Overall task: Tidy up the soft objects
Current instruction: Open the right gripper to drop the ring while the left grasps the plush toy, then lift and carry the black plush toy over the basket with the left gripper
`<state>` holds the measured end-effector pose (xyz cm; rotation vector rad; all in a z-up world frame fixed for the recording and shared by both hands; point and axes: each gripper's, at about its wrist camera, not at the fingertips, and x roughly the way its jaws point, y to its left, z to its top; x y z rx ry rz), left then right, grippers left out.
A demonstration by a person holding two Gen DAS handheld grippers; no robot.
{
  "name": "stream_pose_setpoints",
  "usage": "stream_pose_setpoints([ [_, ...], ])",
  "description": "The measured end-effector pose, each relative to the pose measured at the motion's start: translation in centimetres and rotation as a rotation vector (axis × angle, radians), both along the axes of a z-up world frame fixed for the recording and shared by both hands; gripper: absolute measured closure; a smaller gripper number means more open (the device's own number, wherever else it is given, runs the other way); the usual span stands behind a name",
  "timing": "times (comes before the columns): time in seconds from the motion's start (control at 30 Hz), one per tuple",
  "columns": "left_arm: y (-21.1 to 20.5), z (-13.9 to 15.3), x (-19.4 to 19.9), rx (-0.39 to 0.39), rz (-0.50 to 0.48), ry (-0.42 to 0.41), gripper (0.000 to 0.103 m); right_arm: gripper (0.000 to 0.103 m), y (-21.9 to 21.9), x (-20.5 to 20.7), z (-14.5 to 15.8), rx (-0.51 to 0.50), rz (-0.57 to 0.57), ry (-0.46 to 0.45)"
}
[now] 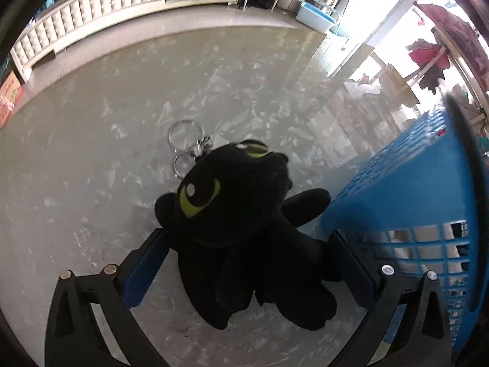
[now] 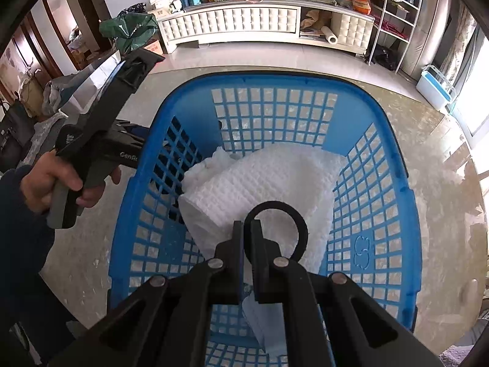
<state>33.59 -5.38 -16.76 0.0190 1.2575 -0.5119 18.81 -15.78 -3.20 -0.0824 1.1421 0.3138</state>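
Straddling the black plush toy [image 1: 244, 214], the left gripper [image 1: 247, 263] points steeply down at the marbled table [image 1: 91, 183]. Fingers spread wide, one blue pad either side of the body; no pinch yet, though contact on the 3 o'clock side is hard to judge, black on black. Toy's long axis runs 6 to 12 o'clock in the left wrist view: legs toward the camera, head away, key rings [image 1: 183, 146] just beyond the head at 11.

Blue basket [image 1: 412, 208] stands just beside the toy at 3 o'clock; one wing touches or nearly touches its wall. Open tabletop from 7 round to 12.

Right gripper [image 2: 247, 229] hangs over the basket, fingers pressed together, a black ring [image 2: 302, 229] showing at their tips. White waffle cloth [image 2: 269, 180] lies inside.

Left hand is plainly the nearer. Likely close, lift, then carry toward 3 over the rim.
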Motion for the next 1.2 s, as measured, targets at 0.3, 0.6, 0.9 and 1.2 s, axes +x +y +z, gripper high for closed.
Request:
stream_pose_setpoints([
  [0.3, -1.2, -1.1, -0.8, 0.126, -0.09, -0.018, 0.004, 0.099, 0.1, 1.0, -0.5, -0.006, -0.024, 0.049],
  [0.6, 0.3, -0.1, -2.3, 0.052, -0.151, 0.02, 0.057, 0.099, -0.2, 2.4, -0.9, -0.002, -0.052, 0.084],
  [0.9, 2.1, 0.1, -5.6, 0.04, -0.143, 0.018, 0.063, 0.044, 0.1, 2.6, -0.4, -0.024, -0.086, 0.057],
  [1.2, 2.8, 2.8, -9.7, 0.037, -0.144, -0.01, 0.064, 0.018, -1.2, 1.7, -0.1, -0.023, -0.115, 0.039],
])
